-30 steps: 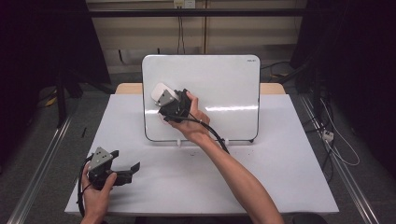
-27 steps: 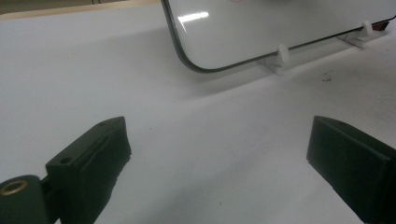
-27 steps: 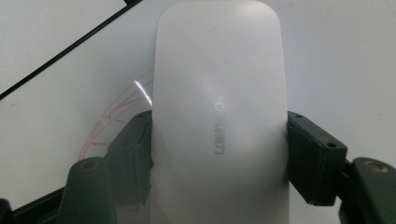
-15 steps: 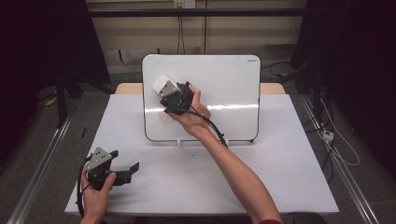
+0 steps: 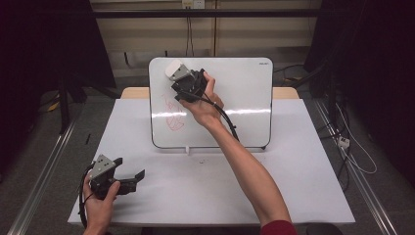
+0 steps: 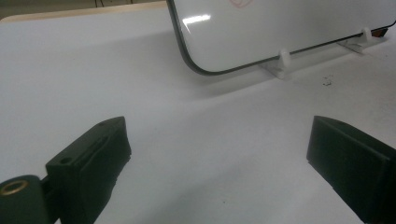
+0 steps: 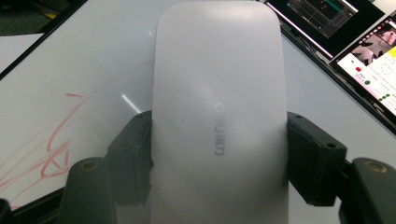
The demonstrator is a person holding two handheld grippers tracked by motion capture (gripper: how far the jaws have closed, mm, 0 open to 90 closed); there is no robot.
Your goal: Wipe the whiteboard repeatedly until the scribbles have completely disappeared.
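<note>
A white whiteboard [image 5: 244, 98] stands upright on clip feet at the back of the table. Red scribbles [image 5: 172, 112] mark its left side. My right gripper [image 5: 179, 74] is up at the board's top left corner, shut on a white eraser [image 5: 174, 69] held against the board. In the right gripper view the eraser [image 7: 217, 107] sits between both black fingers [image 7: 133, 158], with the red scribbles [image 7: 51, 144] to its lower left. My left gripper [image 5: 132, 178] rests low at the table's front left, open with nothing in it. Its jaws stand wide apart, facing the whiteboard [image 6: 280, 28].
The white table [image 5: 293, 186] is bare to the right of the forearm. White clip feet [image 6: 282, 63] hold the board's lower edge, with a few dark specks [image 6: 328, 81] on the table near them. Cables lie on the floor at right.
My right gripper has slid the eraser up the board's left side toward the top corner, so the red scribbles now show below it. The left gripper has stayed still.
</note>
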